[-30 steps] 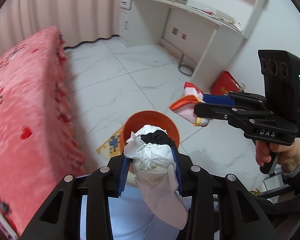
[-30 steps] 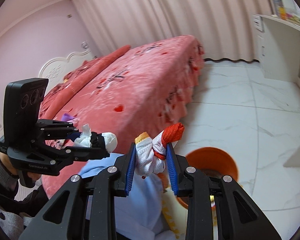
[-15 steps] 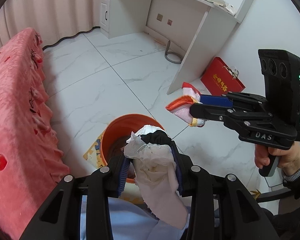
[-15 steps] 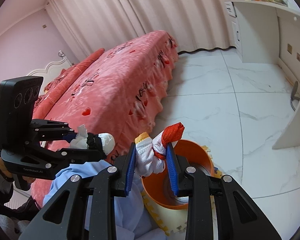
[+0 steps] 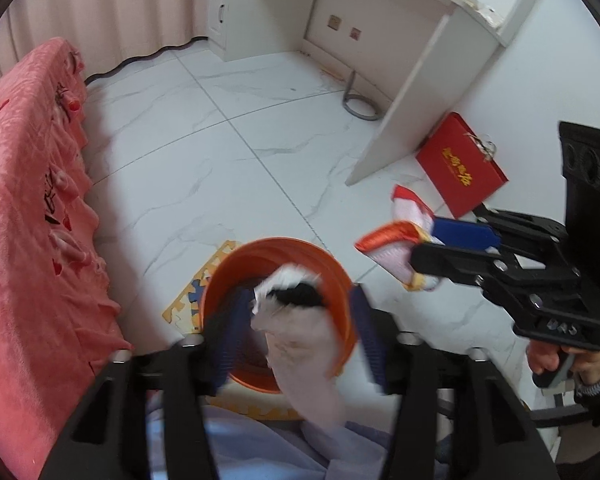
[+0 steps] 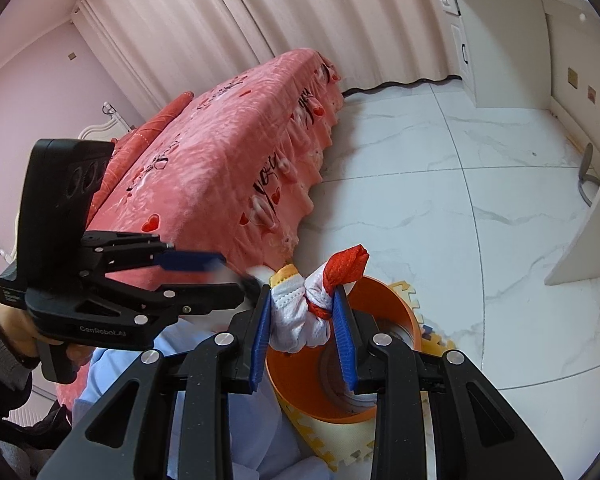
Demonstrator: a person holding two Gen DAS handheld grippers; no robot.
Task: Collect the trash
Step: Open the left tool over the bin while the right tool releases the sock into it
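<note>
Left hand-held gripper spread over bin (tissue blurred) — right clamped.

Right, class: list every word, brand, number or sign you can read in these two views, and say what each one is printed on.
"CenRobot.AI": on the body of the left gripper, right wrist view.
"DAS": on the right gripper, seen upside down and blurred.
Gold characters on the red box: too blurred to read.
Black script on the pink bedspread: not legible.
</note>
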